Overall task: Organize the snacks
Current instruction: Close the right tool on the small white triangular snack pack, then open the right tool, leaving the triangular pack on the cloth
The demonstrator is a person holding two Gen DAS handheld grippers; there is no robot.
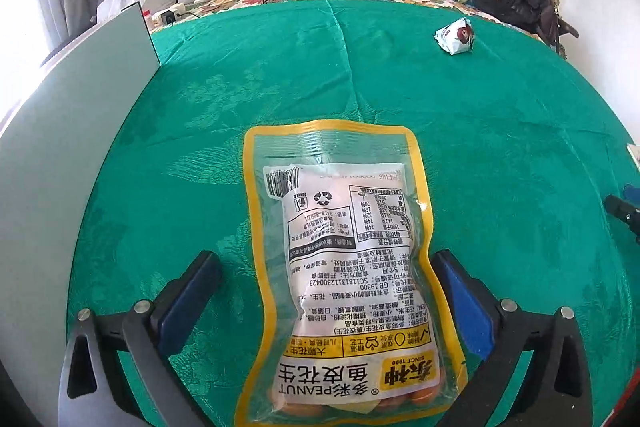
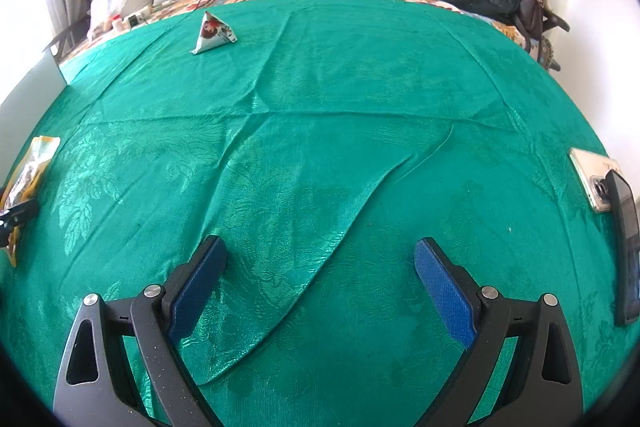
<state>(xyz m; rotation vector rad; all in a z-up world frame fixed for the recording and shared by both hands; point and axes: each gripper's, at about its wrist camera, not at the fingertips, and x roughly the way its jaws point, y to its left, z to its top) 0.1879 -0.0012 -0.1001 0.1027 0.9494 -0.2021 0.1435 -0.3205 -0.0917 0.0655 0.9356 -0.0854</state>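
Left gripper [image 1: 328, 267], jaws apart, straddling a yellow-bordered clear plastic peanut bag [image 1: 340, 267] lying flat on the green satin bedcover [image 1: 480, 147]; right gripper [image 2: 320, 259], jaws apart, over bare cloth. A small white triangular snack packet [image 2: 212, 33] lies far ahead. Likely hazards: slick film slipping as the jaws close, or cloth being pinched along with the bag.

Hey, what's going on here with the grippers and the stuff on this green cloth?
A person is sorting snacks on a green cloth. The left hand-held gripper is open, its fingers on either side of a yellow-edged peanut bag lying flat, not gripping it. The right hand-held gripper is open over bare cloth, holding nothing. A small triangular snack packet sits farther back, untouched.
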